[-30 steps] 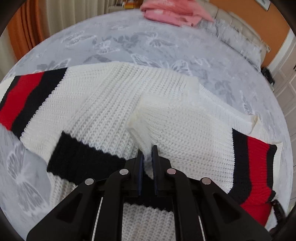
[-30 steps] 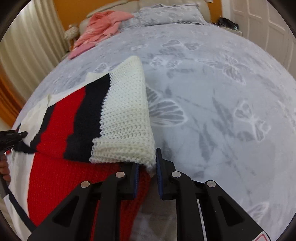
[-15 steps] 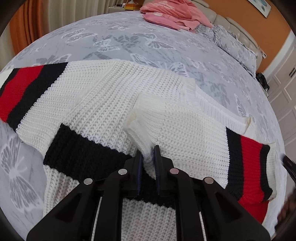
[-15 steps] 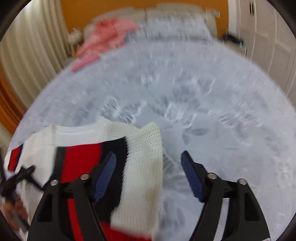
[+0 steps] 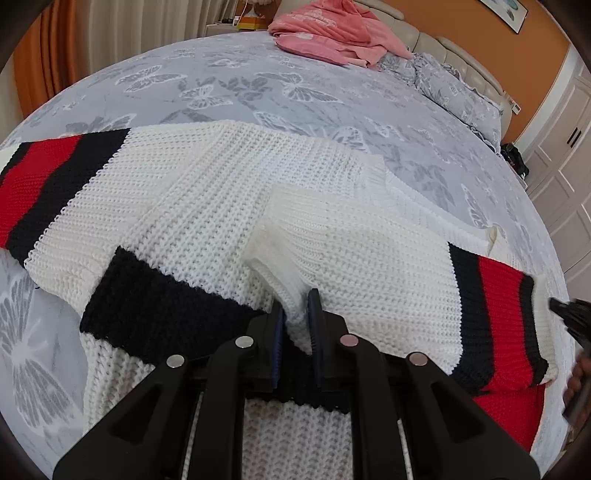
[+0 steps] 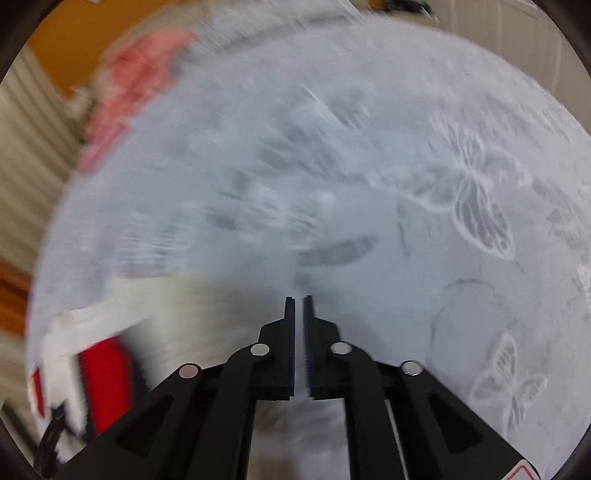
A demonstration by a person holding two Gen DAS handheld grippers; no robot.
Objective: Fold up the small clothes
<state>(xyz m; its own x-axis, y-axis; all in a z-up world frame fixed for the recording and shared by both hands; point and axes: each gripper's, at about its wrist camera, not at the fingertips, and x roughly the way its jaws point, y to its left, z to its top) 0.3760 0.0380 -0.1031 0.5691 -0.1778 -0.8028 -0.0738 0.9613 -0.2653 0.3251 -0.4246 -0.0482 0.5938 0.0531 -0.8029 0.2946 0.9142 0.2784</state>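
Our left gripper [image 5: 295, 314] pinches the sweater [image 5: 221, 206] cuff, our right gripper [image 6: 299, 306] pressed together on nothing, so tugging could undo the folded sleeve.

One knit sweater [image 5: 229, 206], one pink garment [image 5: 332, 33], two pillows [image 5: 454, 88], two grippers [image 5: 295, 314].

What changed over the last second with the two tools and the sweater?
The right tool let go of the striped sleeve, opened, swung away over the bed and is now shut on nothing. The sleeve lies folded across the sweater. The left tool stays clamped on the white cuff.
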